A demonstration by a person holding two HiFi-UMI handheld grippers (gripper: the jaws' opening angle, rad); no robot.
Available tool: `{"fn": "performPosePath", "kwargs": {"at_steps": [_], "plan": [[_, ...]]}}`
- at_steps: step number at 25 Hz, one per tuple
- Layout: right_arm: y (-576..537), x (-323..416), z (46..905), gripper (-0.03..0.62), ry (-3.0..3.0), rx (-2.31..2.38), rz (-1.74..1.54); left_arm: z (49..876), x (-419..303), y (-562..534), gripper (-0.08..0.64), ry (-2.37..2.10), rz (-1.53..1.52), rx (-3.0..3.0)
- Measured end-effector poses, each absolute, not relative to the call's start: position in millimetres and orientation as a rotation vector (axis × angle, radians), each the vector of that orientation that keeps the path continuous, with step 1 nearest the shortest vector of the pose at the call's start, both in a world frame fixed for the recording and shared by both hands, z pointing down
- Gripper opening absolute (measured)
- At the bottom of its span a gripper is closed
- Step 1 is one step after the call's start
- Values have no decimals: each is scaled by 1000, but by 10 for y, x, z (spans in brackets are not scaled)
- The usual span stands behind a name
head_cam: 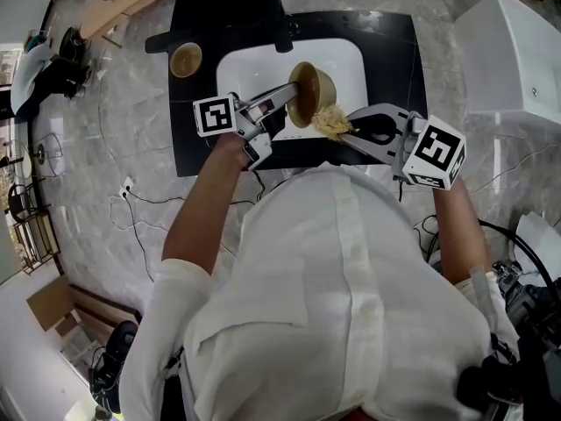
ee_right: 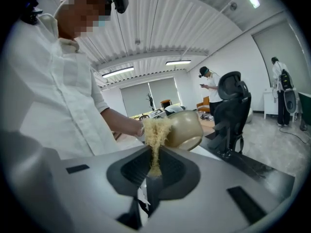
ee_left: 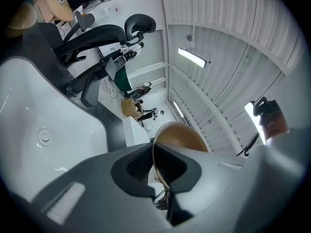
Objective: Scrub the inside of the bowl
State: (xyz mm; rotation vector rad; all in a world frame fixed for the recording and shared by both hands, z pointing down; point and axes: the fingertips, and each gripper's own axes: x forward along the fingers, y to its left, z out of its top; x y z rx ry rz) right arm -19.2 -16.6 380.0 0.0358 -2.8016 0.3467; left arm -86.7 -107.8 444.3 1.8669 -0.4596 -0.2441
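Left hand-held gripper [head_cam: 292, 95] is gripping the bowl [head_cam: 314, 88] by its rim, one jaw inside and one outside. It is holding the bowl tipped on edge just ahead of its tips, above the white sink [head_cam: 245, 64]. Judged purpose: steadying the bowl and exposing the interior. Right hand-held gripper [head_cam: 340, 130] is pinching a fibrous scrubber [head_cam: 330, 121] between closed jaws. The tuft is projecting ahead of its tips and meeting the bowl near the rim. Whether the tuft is reaching the inside is not determinable.

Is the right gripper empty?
No: the right gripper view shows the right gripper shut on a tan fibrous scrubber beside the bowl.
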Motion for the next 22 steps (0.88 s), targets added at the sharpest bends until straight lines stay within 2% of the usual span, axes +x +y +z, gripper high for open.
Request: {"fn": "performPosePath", "kwargs": {"at_steps": [9, 22], "plan": [[-25, -344, 4205, 37, -2707, -37, 335, 4036, -638, -1032, 15, -280, -347, 1932], [-534, -64, 4454, 37, -2584, 189, 271, 4141, -452, -707, 15, -174, -84, 2071]]}}
